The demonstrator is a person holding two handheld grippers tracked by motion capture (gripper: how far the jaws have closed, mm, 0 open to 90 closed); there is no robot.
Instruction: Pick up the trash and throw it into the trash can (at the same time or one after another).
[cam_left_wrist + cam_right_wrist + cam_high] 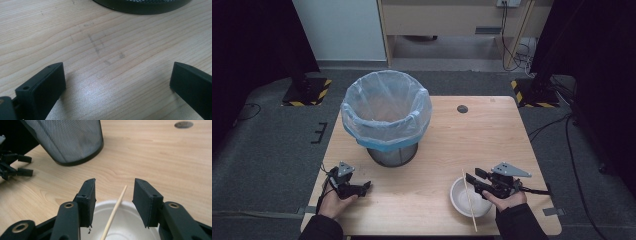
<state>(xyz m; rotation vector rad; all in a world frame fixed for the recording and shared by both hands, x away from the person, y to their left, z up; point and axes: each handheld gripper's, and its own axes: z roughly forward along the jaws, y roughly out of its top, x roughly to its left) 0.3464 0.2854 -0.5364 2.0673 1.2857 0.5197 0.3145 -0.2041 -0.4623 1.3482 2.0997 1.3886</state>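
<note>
A white bowl [460,200] [130,225] stands near the table's front right. A thin wooden stick [470,202] [115,211] lies across the bowl, its far tip past the rim. My right gripper [472,175] [115,192] hangs low over the bowl's far rim, open. The stick's tip rises between its jaws, and neither pad touches it. My left gripper [367,186] [117,77] rests at the front left of the table, open wide, with bare wood between its jaws.
A black mesh bin [386,117] [70,140] [142,5] lined with a blue-white bag stands at the table's back left. The wooden table [462,140] has a cable hole [462,108] [183,124] near its far edge. The left gripper [20,165] appears far left.
</note>
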